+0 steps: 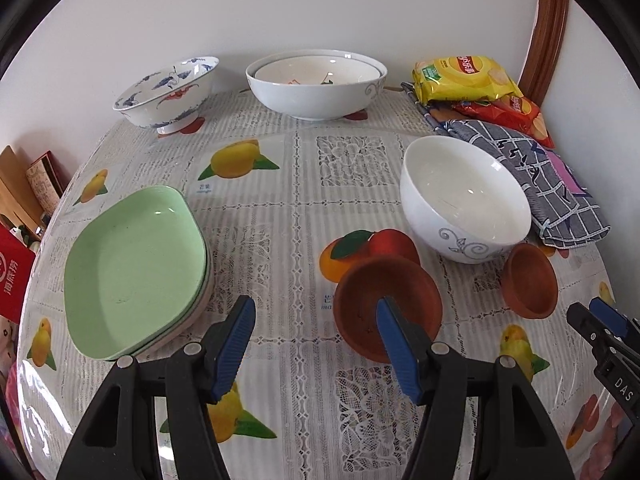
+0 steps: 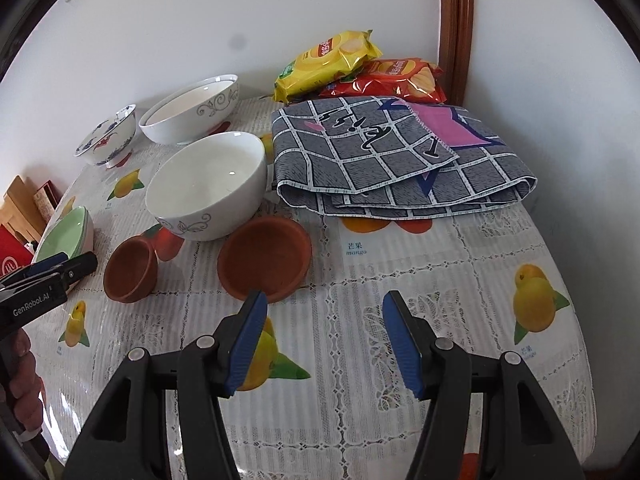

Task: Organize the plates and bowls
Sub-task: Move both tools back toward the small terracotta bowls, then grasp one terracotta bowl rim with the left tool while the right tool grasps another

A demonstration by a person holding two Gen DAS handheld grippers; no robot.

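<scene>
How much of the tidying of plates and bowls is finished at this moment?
Done: green plates stacked; one white bowl nested in the large white bowl. In hand: nothing; left gripper and right gripper are open and empty. Left: two brown clay dishes, white scroll-pattern bowl, blue-and-red painted bowl stand apart.

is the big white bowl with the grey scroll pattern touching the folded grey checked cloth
Cannot tell. In the right wrist view the white bowl rim sits right against the folded grey checked cloth edge, with no plain gap or contact; the left wrist view overlaps them.
</scene>
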